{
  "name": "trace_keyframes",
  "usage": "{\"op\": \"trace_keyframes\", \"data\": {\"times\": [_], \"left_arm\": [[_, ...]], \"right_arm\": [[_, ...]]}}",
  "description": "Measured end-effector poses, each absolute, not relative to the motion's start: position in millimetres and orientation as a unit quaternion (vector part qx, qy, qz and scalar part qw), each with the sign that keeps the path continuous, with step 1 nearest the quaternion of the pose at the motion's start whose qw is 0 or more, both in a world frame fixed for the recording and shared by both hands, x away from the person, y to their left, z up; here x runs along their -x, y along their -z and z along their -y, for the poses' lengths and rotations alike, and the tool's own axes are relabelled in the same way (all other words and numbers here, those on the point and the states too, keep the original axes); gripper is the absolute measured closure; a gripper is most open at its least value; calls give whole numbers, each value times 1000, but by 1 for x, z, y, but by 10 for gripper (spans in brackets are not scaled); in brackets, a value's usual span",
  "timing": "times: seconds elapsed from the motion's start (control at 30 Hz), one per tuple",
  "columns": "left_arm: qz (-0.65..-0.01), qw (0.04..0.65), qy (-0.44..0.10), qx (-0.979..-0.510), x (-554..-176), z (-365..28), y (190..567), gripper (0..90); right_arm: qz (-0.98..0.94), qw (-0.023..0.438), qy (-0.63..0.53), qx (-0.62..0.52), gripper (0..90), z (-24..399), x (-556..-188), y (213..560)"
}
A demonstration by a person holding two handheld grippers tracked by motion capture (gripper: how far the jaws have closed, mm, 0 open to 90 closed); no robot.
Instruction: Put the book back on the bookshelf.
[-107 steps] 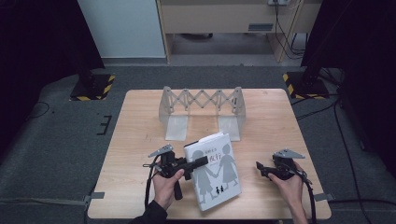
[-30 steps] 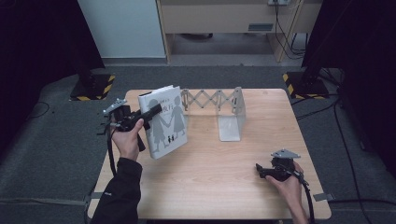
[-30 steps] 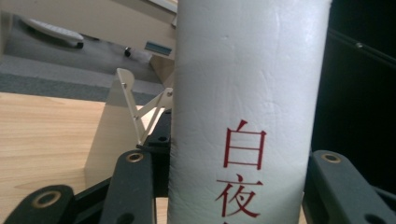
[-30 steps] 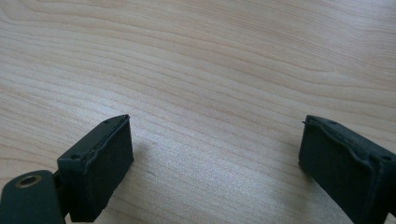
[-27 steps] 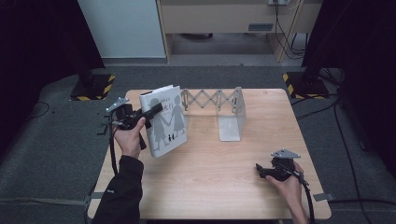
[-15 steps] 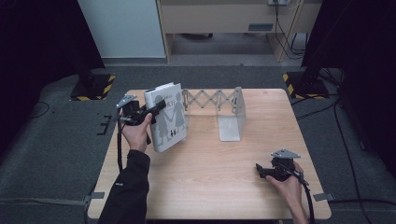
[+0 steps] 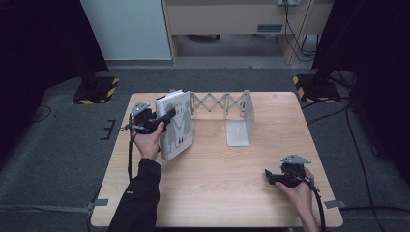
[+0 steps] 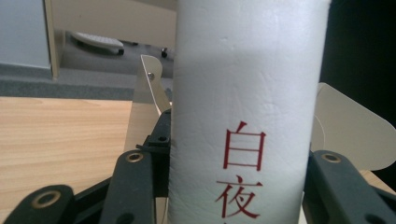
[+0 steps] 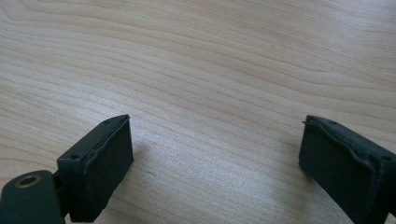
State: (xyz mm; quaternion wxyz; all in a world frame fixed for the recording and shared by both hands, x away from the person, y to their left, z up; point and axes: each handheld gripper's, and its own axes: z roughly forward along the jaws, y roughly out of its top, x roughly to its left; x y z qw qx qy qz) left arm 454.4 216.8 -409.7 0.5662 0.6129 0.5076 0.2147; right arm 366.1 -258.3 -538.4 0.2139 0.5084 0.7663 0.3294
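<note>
The left gripper (image 7: 167, 118) is clamping a white book (image 7: 176, 126) by its spine, the jaws pressing on either side of it. In the left gripper view the spine (image 8: 243, 112) is standing upright between the two black jaws, with red characters printed down it. The book is standing on end, slightly tilted, at the far left part of the tabletop (image 7: 217, 193), its cover with dark silhouette figures facing the person. It is sitting right at the left end of an expanding metal book rack (image 7: 227, 108), whose scissor lattice is stretching rightward to a white end plate (image 7: 240, 126). Whether the book is touching the rack's left plate cannot be told from the high view; in the left gripper view a pale plate (image 8: 149, 93) is showing just behind the spine.

The right gripper (image 7: 270, 177) is resting low at the near right of the tabletop, well apart from the book and rack. Its jaws are standing wide apart with nothing between them, bare wood grain (image 9: 210, 93) showing under them.
</note>
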Motion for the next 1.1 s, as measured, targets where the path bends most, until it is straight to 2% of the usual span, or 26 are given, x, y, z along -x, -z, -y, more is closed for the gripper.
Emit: {"op": "trace_keyframes", "data": {"times": [0.27,0.73,1.1], "left_arm": [[-492,563,-228,-624,-444,-214,413,517],[-462,547,-262,-647,-398,-212,426,513],[-471,541,-258,-648,-380,-218,441,508]], "right_arm": [[-766,214,-329,-508,101,258,-366,538],[-766,214,-329,-508,101,258,-366,538],[-766,214,-329,-508,101,258,-366,538]]}}
